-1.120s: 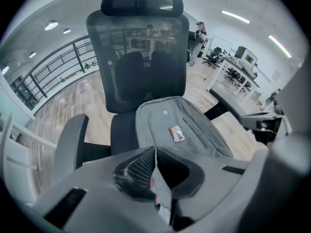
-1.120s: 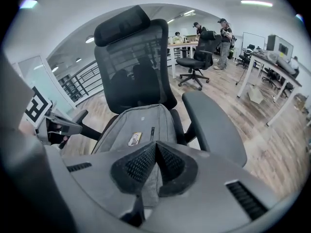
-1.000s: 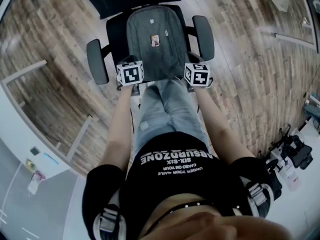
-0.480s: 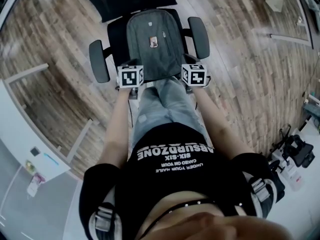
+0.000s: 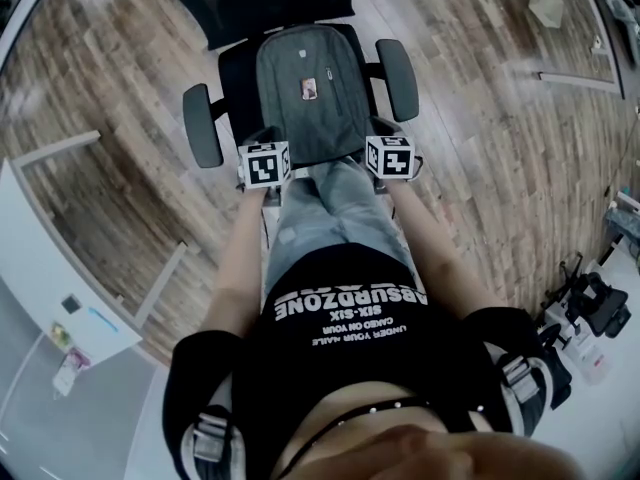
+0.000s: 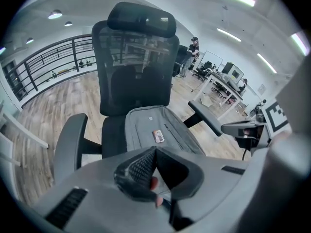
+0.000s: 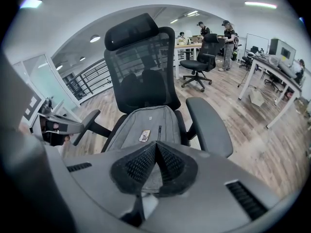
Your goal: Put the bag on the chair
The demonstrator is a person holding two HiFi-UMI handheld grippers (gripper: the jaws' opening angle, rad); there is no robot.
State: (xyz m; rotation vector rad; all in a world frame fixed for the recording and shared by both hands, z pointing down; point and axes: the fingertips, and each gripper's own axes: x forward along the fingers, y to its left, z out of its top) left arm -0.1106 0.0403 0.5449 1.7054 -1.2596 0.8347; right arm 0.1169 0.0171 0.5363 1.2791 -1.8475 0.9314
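Observation:
A grey backpack (image 5: 308, 93) lies flat on the seat of a black office chair (image 5: 202, 125), its top towards the mesh backrest (image 6: 136, 76). The left gripper (image 5: 263, 140) and the right gripper (image 5: 385, 130) hover at the seat's front edge, one at each lower corner of the bag. Both are shut with nothing between the jaws. In the left gripper view the shut left gripper (image 6: 155, 149) points at the bag (image 6: 155, 130). The right gripper view shows the shut right gripper (image 7: 156, 144) before the bag (image 7: 146, 125). Neither gripper touches the bag.
The chair's armrests (image 5: 397, 78) flank the bag. A white table (image 5: 60, 288) stands at the left, gear (image 5: 595, 308) lies on the wood floor at the right. Desks (image 7: 272, 67), another office chair (image 7: 199, 62) and people stand far behind.
Both grippers have drawn back a little from the bag towards the person. The bag stays lying on the seat.

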